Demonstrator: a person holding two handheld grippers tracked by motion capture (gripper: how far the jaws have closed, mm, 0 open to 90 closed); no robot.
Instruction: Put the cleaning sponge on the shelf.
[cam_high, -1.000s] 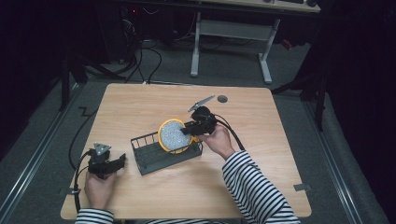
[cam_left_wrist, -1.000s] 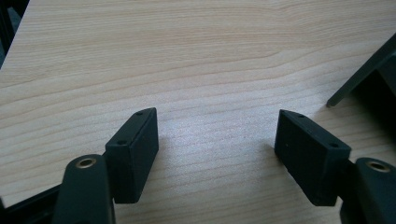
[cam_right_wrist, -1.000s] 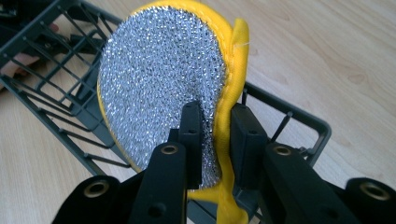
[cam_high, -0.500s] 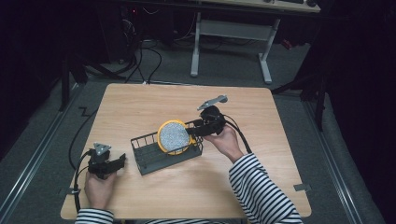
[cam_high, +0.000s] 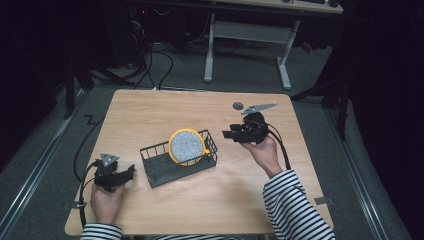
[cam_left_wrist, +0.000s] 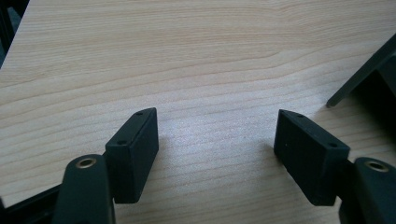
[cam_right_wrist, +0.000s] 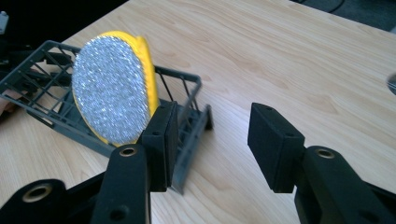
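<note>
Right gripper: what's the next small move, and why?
Probably draw the right gripper further back. Its fingers have just been opening, with nothing between them, and the yellow sponge stands on edge in the rack, apart from them.

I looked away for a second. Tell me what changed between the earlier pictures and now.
The right gripper let go of the yellow scrubbing pad and drew back to the right, away from the wire basket; its jaws have just been opening then closing a little, with nothing between them. The pad stayed leaning upright in the basket. The left gripper stayed open at the table's near-left corner.
</note>
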